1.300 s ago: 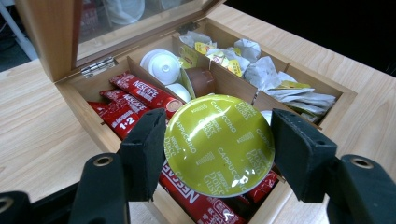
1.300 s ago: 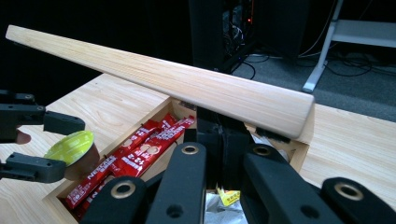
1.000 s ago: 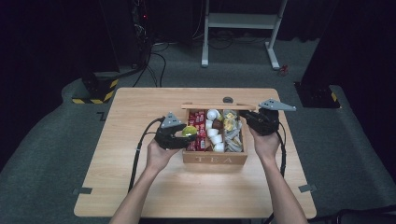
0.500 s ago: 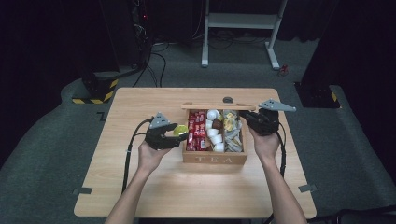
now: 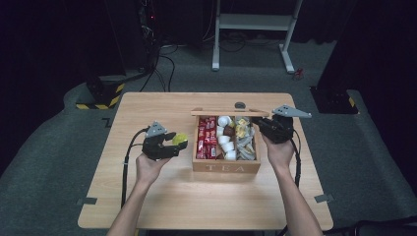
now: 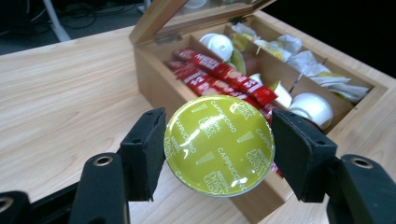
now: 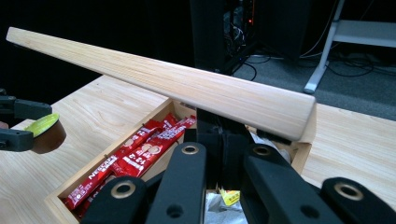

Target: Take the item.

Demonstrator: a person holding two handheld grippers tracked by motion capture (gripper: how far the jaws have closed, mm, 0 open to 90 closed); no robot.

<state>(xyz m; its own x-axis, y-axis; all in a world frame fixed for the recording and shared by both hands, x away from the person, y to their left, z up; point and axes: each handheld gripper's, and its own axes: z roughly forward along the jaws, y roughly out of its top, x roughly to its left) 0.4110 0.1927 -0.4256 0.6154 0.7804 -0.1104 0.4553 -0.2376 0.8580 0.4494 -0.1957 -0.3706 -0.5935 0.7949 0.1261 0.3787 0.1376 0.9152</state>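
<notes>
I am holding a green cappuccino capsule point(image 6: 218, 145) in my left claw point(image 5: 169, 145), its pads pressing on both sides of the foil top, over the bare table point(image 5: 147, 196) just left of the wooden tea box point(image 5: 226, 167). To do this well I am thinking of keeping the squeeze steady and the capsule level while setting it down clear of the box wall. My right claw point(image 5: 259, 127) is closed tight, and its jaws look pinched on the edge of the open lid point(image 7: 177, 84), propping it up. Beyond lie red sachets point(image 6: 219, 77) and white pods point(image 5: 225, 140). There is open table to my left, its edge well apart
</notes>
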